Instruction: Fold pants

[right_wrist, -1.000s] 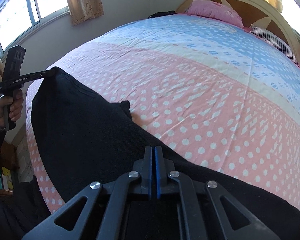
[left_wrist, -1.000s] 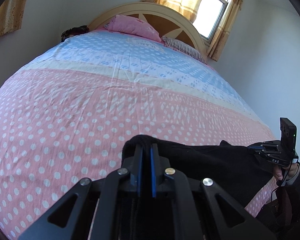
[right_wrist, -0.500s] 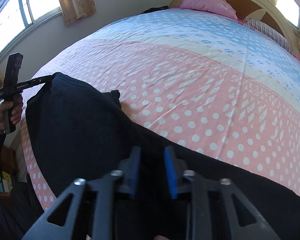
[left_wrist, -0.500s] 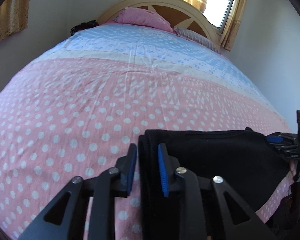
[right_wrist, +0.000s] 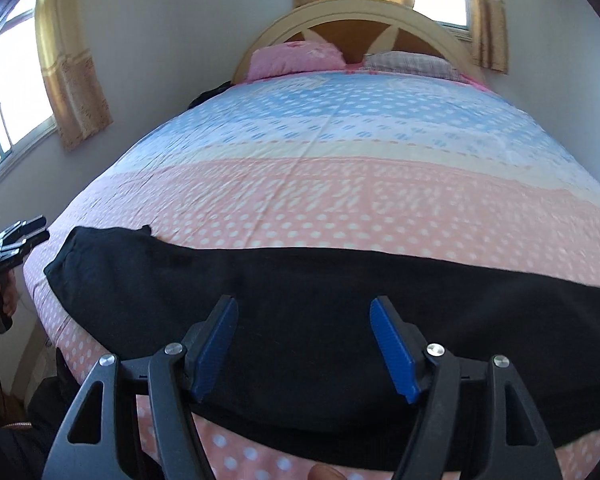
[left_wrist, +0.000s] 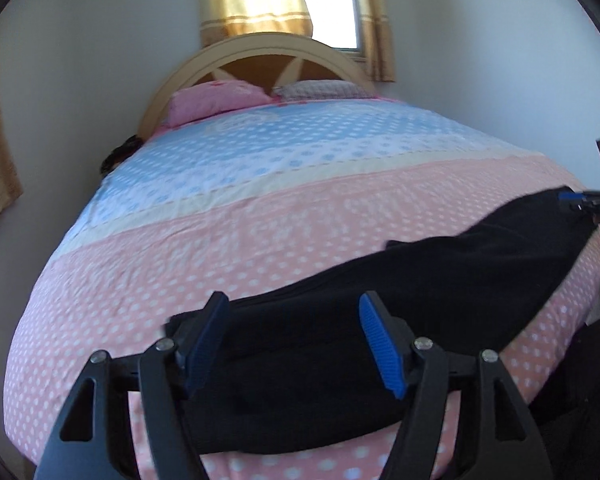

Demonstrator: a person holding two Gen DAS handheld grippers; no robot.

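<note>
On the near pink-dotted part of the bedspread (right_wrist: 380,200): black pants (right_wrist: 340,312), laid flat in a long band from left to right. Left gripper (left_wrist: 296,340): released, fingers spread wide above the cloth. Right gripper (right_wrist: 304,344): likewise released. Far end: pink pillow (right_wrist: 296,58), arched headboard (right_wrist: 360,12).

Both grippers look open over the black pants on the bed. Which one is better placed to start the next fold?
Probably left: its open fingers frame the pants' narrow end, ready to carry across. The right gripper hovers open over mid-fabric.
</note>
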